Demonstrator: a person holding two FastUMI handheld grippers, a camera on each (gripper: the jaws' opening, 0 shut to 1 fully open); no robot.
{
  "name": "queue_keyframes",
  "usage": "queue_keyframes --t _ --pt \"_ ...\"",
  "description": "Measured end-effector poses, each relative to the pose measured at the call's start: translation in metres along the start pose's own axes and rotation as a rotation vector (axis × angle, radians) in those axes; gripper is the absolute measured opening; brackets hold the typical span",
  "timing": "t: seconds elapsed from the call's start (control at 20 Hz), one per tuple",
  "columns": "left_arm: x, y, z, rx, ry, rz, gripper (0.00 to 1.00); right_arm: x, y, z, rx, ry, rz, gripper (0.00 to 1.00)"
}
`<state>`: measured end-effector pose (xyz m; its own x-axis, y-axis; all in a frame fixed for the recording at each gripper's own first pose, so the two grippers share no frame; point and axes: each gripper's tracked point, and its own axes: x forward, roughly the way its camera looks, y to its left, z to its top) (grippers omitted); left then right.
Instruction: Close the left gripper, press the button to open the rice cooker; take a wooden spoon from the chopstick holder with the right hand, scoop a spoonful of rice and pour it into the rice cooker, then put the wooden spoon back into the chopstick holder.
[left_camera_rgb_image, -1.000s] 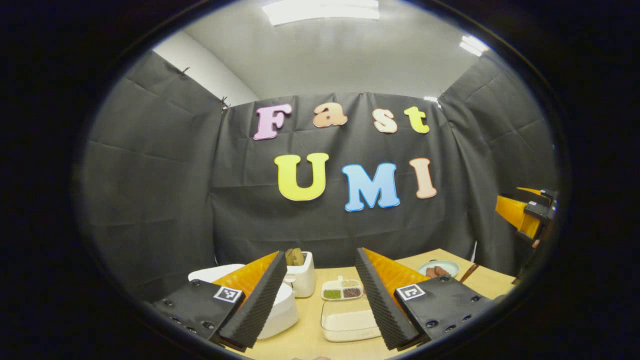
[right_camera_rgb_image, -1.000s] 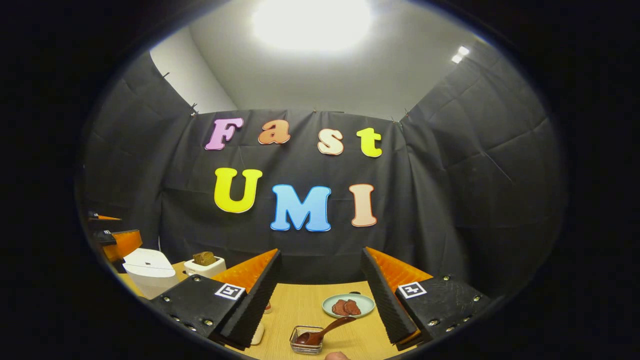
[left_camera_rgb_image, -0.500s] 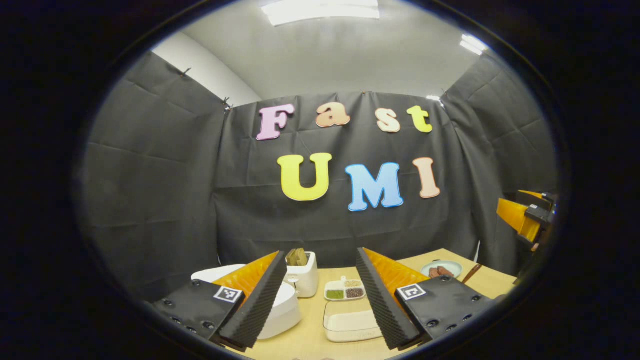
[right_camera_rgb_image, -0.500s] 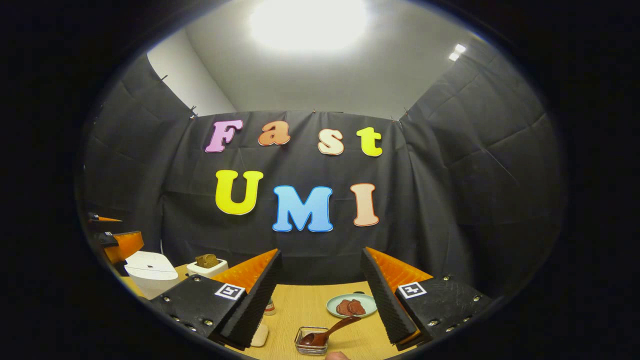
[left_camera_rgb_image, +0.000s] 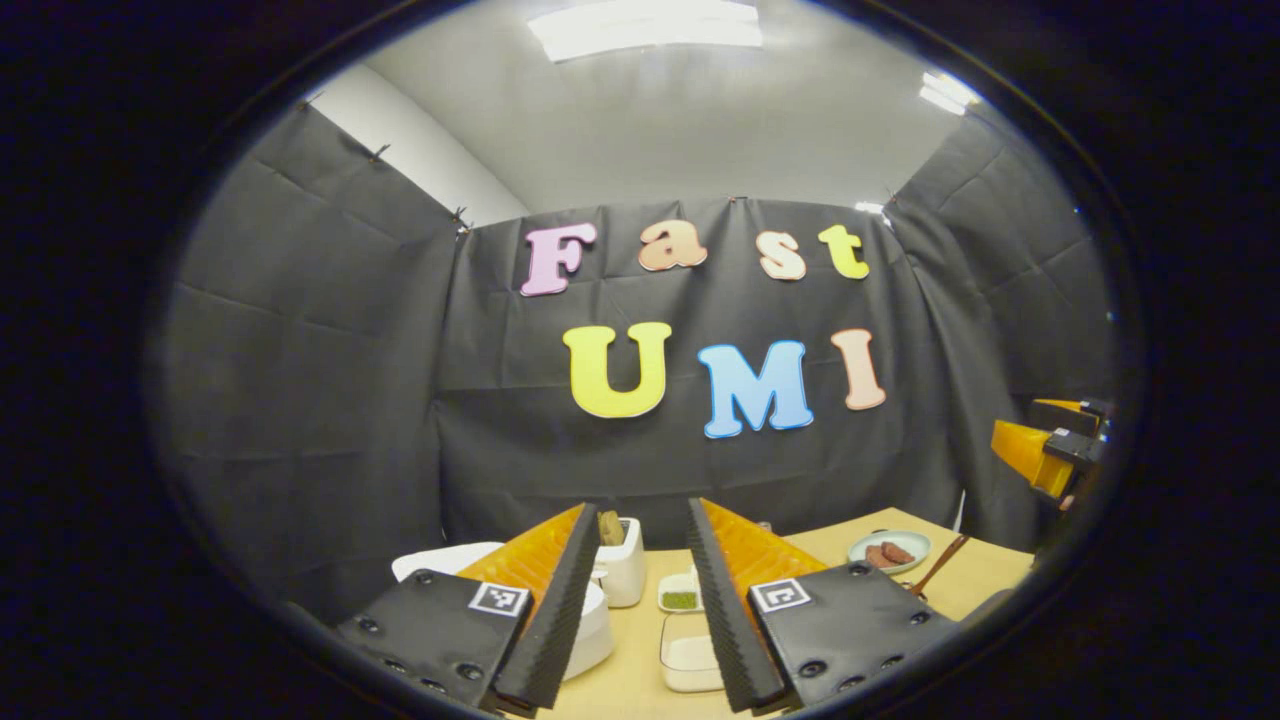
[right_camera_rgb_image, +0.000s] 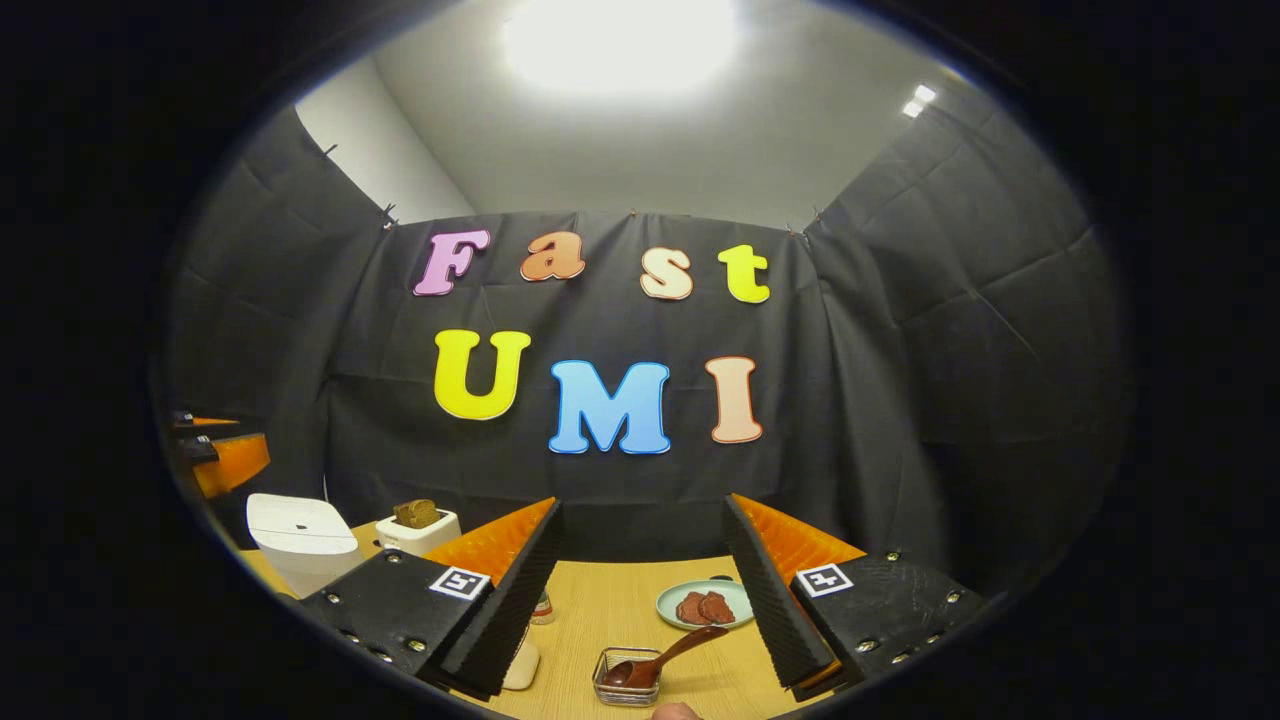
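Observation:
The white rice cooker (left_camera_rgb_image: 603, 625) sits low behind my left gripper's (left_camera_rgb_image: 640, 510) fingers, its lid down; in the right gripper view the rice cooker (right_camera_rgb_image: 300, 535) stands at the far left. My left gripper is open with a narrowed gap and holds nothing. A shallow white container (left_camera_rgb_image: 690, 655) lies just ahead of it. In the right gripper view a wooden spoon (right_camera_rgb_image: 662, 660) rests in a small wire holder (right_camera_rgb_image: 622, 690) below my open, empty right gripper (right_camera_rgb_image: 640, 505). The spoon's handle (left_camera_rgb_image: 940, 565) also shows at the right of the left gripper view.
A white toaster with bread (left_camera_rgb_image: 625, 570) stands beside the cooker, and a divided dish of beans (left_camera_rgb_image: 680, 597) is behind the container. A plate of meat slices (right_camera_rgb_image: 705, 605) lies beyond the holder on the wooden table (right_camera_rgb_image: 600, 610). Black cloth walls close in the booth.
My left gripper's fingers have come closer together and its view has tilted slightly down and left. The right gripper has barely moved and stays open.

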<state>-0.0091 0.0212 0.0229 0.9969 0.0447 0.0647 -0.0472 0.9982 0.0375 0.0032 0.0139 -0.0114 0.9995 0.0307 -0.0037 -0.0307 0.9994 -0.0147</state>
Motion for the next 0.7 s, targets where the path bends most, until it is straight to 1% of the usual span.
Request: queue_keyframes --t 0.05,0.1,0.15,0.2,0.25,0.3,0.35,0.45,0.7 --pt "0.001 0.003 0.0 0.009 -0.007 0.003 0.6 0.0 0.002 -0.001 0.001 0.002 0.002 0.96" --pt "0.001 0.006 0.002 0.018 -0.012 0.007 0.5 0.0 0.003 0.0 0.003 0.003 0.004 0.95" --pt "0.001 0.005 0.0 0.023 -0.011 0.002 0.45 -0.001 0.005 0.0 0.005 0.003 0.004 0.96" --pt "0.0 0.005 0.0 0.024 -0.012 -0.004 0.43 0.0 0.006 0.0 0.006 0.003 0.004 0.96" --pt "0.001 0.02 0.002 0.033 -0.019 0.043 0.4 0.0 0.006 0.0 0.006 0.002 0.001 0.96" --pt "-0.001 0.026 0.004 0.029 -0.015 0.055 0.16 0.0 0.007 0.001 0.004 0.0 -0.003 0.96" --pt "0.005 0.023 -0.001 0.016 -0.005 0.039 0.11 0.001 0.01 0.001 0.002 -0.003 -0.003 0.96" --pt "0.007 0.025 -0.007 -0.001 0.015 0.024 0.11 0.002 0.015 0.003 -0.004 -0.008 -0.003 0.96" --pt "0.024 0.052 -0.009 0.019 0.017 0.029 0.09 0.004 0.033 0.0 -0.012 0.001 -0.003 0.96"
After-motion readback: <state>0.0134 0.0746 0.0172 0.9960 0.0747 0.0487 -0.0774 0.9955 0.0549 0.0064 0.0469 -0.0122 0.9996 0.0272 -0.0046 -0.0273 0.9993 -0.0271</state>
